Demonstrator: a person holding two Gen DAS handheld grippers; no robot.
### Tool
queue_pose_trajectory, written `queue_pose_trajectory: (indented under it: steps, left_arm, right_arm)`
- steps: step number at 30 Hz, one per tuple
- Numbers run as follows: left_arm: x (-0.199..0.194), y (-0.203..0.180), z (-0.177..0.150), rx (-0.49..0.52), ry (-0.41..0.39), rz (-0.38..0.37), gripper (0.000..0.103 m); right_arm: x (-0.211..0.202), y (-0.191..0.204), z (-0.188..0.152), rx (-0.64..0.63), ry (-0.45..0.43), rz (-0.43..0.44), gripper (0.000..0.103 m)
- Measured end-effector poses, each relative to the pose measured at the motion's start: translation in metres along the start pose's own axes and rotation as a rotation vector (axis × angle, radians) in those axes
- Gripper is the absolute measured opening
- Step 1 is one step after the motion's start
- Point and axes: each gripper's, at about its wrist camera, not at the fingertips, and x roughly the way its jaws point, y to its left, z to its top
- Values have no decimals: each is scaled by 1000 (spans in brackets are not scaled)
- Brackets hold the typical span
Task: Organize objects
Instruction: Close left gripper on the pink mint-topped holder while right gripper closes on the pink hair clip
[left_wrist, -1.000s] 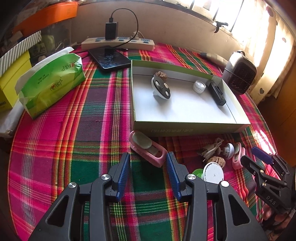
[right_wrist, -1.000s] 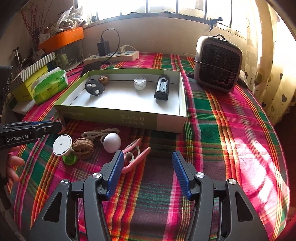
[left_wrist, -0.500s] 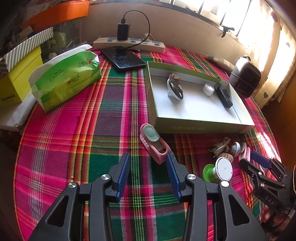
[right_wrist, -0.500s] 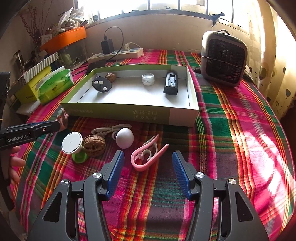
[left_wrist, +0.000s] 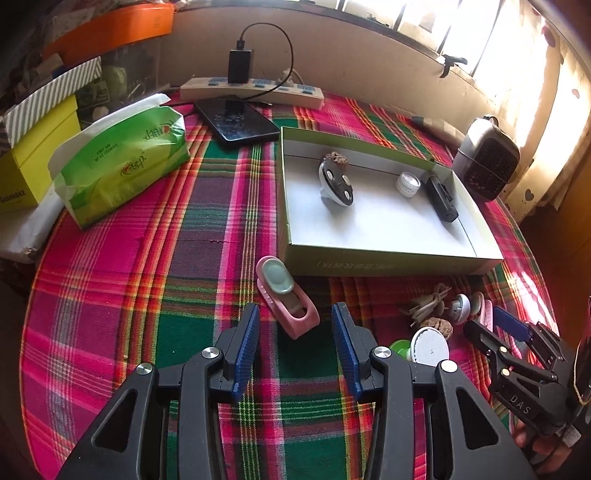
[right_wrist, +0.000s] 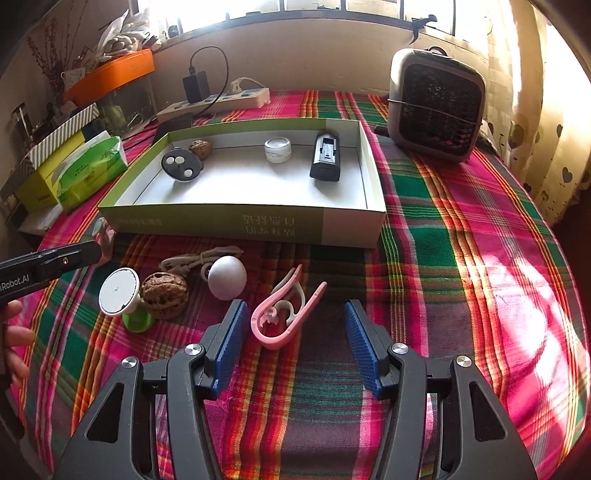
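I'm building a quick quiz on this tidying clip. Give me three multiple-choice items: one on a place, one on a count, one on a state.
1. Where is the pink clip?
A. In the box
B. On the cloth before the right gripper
C. On the heater

2. How many things lie in the box?
A. Two
B. Four
C. Six

3. How do the left gripper's jaws stand?
A. Open, empty
B. Shut on a walnut
C. Shut on a cable

B: it lies outside the box. B: fob, walnut, jar, black device. A: pads apart, nothing between.
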Motion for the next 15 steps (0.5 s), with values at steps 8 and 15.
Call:
queue_pose_trajectory:
  steps: [8,15]
  left_arm:
    - [11,8,4,-40,11,57,39]
    - [11,9,4,-31,7,54,39]
  right_arm:
    - [2,0,2,3,-7,-19,55]
    - [0,-4,1,24,-12,-5,55]
